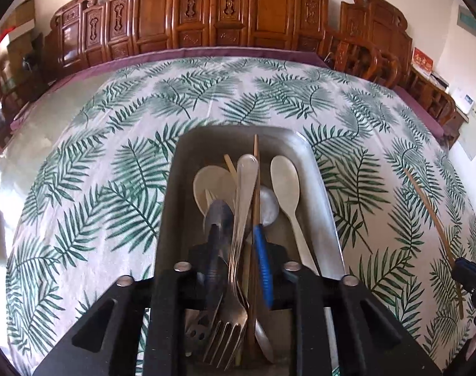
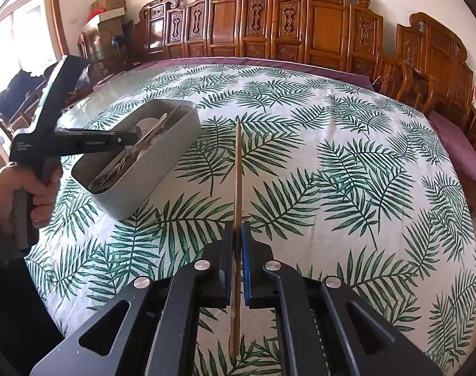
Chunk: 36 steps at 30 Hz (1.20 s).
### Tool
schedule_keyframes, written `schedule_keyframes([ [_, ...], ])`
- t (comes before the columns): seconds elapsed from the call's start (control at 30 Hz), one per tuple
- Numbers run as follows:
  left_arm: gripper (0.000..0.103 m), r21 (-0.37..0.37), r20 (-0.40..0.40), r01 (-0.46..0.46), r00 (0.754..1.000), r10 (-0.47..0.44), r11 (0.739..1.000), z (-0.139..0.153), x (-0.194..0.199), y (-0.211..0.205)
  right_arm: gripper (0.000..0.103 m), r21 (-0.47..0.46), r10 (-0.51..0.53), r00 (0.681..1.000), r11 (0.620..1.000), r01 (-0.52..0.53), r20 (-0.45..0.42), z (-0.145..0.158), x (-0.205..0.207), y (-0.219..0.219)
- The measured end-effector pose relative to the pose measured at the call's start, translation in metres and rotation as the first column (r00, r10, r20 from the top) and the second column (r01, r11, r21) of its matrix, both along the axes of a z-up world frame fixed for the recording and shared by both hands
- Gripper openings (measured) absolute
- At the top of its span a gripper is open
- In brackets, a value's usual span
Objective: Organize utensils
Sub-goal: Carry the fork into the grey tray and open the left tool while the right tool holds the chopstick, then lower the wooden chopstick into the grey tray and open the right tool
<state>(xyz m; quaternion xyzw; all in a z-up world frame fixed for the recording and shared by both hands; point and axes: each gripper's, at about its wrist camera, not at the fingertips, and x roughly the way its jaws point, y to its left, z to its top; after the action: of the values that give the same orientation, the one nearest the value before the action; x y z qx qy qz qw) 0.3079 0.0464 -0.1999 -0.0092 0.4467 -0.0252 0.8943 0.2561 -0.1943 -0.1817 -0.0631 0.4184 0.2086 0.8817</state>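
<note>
My right claw (image 2: 237, 238): clenched on a chopstick (image 2: 237, 169).
My left claw (image 1: 238, 244): released, over the bin (image 1: 325, 188).
Risk: chopstick pivots, missing the bin.

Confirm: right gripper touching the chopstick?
Touching. The right wrist view shows the right gripper with its blue pads closed on the wooden chopstick, no gap either side.

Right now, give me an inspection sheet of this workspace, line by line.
Surface: table under a leaf-print cloth.
Job's things: grey bin holding spoons, a fork and chopsticks; one chopstick outside it.
Clutter: nothing seen.
Grippers: right gripper shut on the chopstick; left gripper over the bin, jaws apart around utensils.
Cables: nothing seen.
Surroundings: carved wooden chairs, cardboard boxes.
</note>
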Motion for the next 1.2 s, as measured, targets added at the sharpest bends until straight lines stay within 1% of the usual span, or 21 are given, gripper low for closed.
schedule_keyframes([
  [0.03,0.028,0.006,0.007,0.003,1.000,-0.003,1.000,0.002,-0.001,0.001,0.006,-0.003,0.000,1.000,1.000,0.000,0.001,0.001,0.001,0.002],
  [0.17,0.048,0.008,0.035,0.001,0.999,-0.001,1.000,0.012,-0.004,0.007,0.006,0.020,-0.003,1.000,1.000,0.003,-0.003,0.005,0.006,0.011],
  [0.2,0.051,0.006,0.043,-0.003,0.999,0.002,1.000,0.014,-0.005,0.010,0.006,0.025,0.000,1.000,1.000,0.000,-0.003,0.006,0.007,0.015],
  [0.23,0.060,0.007,0.050,-0.007,0.999,0.007,1.000,0.017,-0.005,0.012,0.006,0.027,0.005,1.000,1.000,-0.005,-0.001,0.008,0.009,0.021],
  [0.27,0.066,0.009,0.064,-0.011,0.998,0.010,1.000,0.020,-0.007,0.015,0.006,0.028,0.011,1.000,1.000,-0.011,0.001,0.009,0.010,0.025],
  [0.3,0.069,0.011,0.072,-0.013,0.997,0.012,1.000,0.022,-0.007,0.017,0.006,0.029,0.018,1.000,0.999,-0.018,0.003,0.010,0.010,0.030],
  [0.37,0.082,0.024,0.096,-0.022,0.995,0.020,0.999,0.027,-0.009,0.022,0.006,0.038,0.034,0.999,0.999,-0.034,0.006,0.013,0.012,0.041],
  [0.47,0.090,0.038,0.121,-0.039,0.992,0.034,0.999,0.031,-0.010,0.032,0.006,0.063,0.056,0.998,0.996,-0.056,0.007,0.018,0.016,0.056],
  [0.53,0.091,0.042,0.124,-0.057,0.991,0.051,0.998,0.031,-0.009,0.042,0.006,0.077,0.069,0.998,0.995,-0.070,0.010,0.022,0.020,0.068],
  [0.63,0.092,0.021,0.123,-0.078,0.990,0.074,0.997,0.033,-0.008,0.056,0.006,0.105,0.085,0.996,0.991,-0.085,0.005,0.025,0.026,0.084],
  [0.8,0.092,0.014,0.124,-0.093,0.988,0.091,0.996,0.032,-0.006,0.073,0.006,0.129,0.107,0.994,0.986,-0.106,-0.002,0.025,0.033,0.111],
  [0.9,0.092,-0.001,0.116,-0.102,0.988,0.102,0.995,0.031,-0.006,0.084,0.006,0.146,0.114,0.993,0.983,-0.111,-0.012,0.024,0.039,0.124],
  [1.0,0.092,-0.001,0.112,-0.112,0.987,0.112,0.994,0.029,-0.006,0.093,0.006,0.165,0.112,0.993,0.981,-0.106,-0.028,0.021,0.047,0.138],
  [1.2,0.092,-0.019,0.107,-0.130,0.986,0.131,0.991,0.029,-0.007,0.105,0.006,0.190,0.101,0.993,0.978,-0.088,-0.064,0.009,0.059,0.164],
])
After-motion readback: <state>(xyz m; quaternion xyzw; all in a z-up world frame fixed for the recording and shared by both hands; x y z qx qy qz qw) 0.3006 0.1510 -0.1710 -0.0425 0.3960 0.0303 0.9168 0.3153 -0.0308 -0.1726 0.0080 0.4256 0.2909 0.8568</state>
